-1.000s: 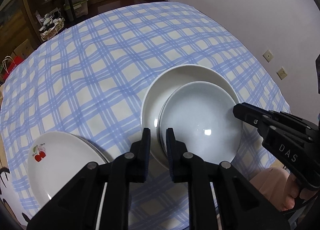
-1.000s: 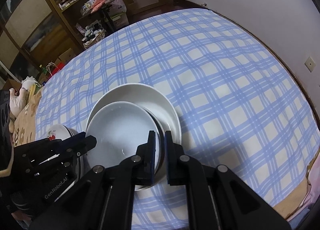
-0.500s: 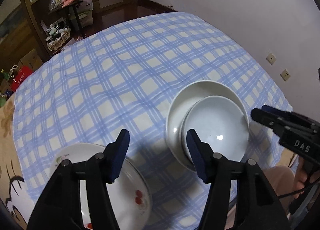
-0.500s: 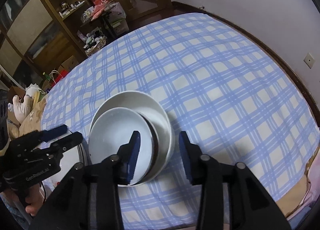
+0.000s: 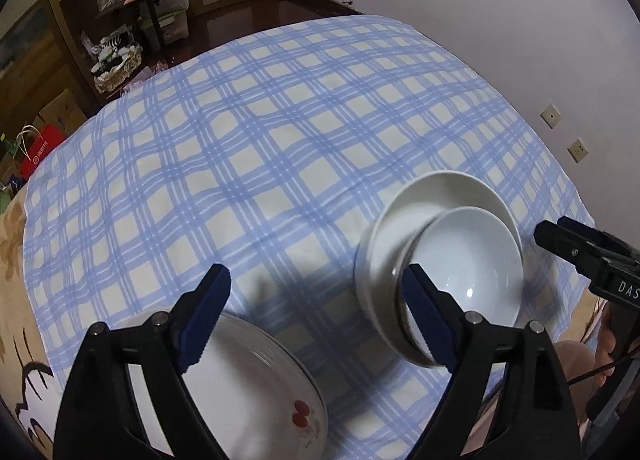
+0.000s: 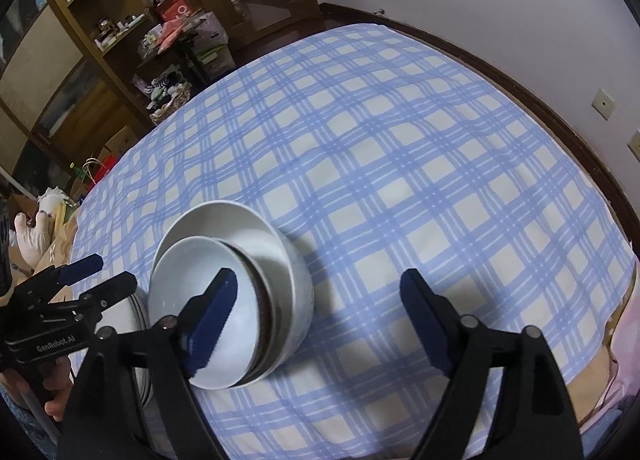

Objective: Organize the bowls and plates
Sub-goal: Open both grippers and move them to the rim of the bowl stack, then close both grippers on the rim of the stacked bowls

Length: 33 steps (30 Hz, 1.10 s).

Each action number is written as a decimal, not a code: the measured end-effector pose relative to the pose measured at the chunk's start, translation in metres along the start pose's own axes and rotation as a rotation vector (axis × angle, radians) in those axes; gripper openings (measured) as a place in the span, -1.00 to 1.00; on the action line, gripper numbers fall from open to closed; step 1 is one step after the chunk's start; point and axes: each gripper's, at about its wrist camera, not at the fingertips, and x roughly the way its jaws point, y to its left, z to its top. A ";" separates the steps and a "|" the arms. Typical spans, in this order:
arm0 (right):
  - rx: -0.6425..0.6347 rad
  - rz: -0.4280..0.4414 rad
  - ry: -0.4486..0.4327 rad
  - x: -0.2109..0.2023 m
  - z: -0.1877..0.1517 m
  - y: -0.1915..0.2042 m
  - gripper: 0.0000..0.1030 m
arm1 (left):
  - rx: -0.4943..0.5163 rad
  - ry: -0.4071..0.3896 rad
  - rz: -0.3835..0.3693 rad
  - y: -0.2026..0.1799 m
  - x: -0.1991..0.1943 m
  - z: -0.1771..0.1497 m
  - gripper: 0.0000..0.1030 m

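A small white bowl [image 5: 468,260] sits tilted inside a larger white bowl [image 5: 424,200] on the blue checked tablecloth, near the table's front edge. The same small bowl [image 6: 196,284] and large bowl [image 6: 248,228] show in the right wrist view. A stack of white plates with a cherry print [image 5: 248,392] lies to the left of the bowls. My left gripper [image 5: 316,316] is open and empty, raised between the plates and the bowls. My right gripper [image 6: 320,316] is open and empty, raised just right of the bowls.
The blue checked tablecloth [image 5: 240,140] covers a round table by a white wall [image 5: 480,0]. Wooden shelves and clutter [image 6: 100,40] stand beyond the far edge. The left gripper also shows in the right wrist view [image 6: 92,276].
Both grippers went from shut to wide open and pulled up and back from the bowls. The small bowl stays nested in the large bowl.
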 end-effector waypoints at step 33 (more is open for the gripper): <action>0.035 -0.014 0.139 0.055 -0.007 -0.017 0.51 | 0.051 0.094 0.021 0.004 0.055 0.007 0.74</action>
